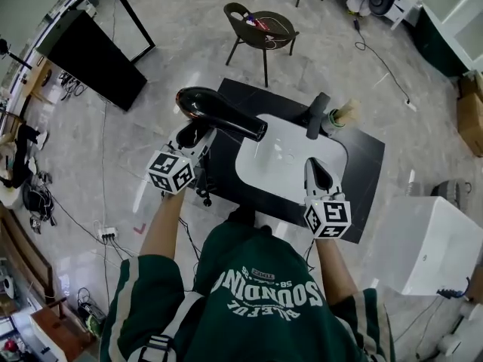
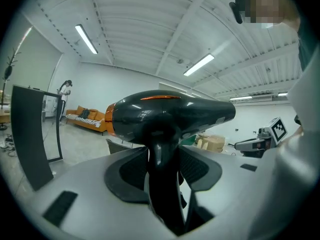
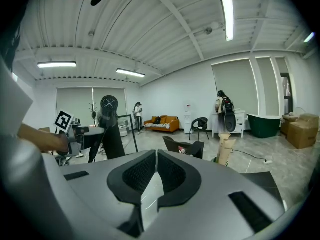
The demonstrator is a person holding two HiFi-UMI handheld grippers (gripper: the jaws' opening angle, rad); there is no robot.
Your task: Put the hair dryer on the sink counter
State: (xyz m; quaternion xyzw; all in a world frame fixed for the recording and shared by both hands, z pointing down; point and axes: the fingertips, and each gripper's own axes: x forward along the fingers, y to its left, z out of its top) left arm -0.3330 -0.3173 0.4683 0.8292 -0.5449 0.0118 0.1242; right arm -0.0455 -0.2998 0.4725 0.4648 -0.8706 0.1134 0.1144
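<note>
hair dryer [image 2: 170,115] handle clamped in left gripper [image 2: 162,171] jaws

The basin [image 1: 290,161] is sunk in the middle of the sink counter [image 1: 362,172]. At its far rim stands the faucet [image 1: 318,115] with a bottle [image 1: 341,116] just to the right, and well beyond it a chair [image 1: 260,29] stands on the floor. Left of the basin the hair dryer [image 1: 219,115] is clamped by its handle in the left gripper [image 1: 198,136], above the counter with its barrel reaching the basin's left rim. The right gripper [image 1: 315,164] is over the basin's near right rim, and a box [image 1: 434,243] stands on the floor further right.
</note>
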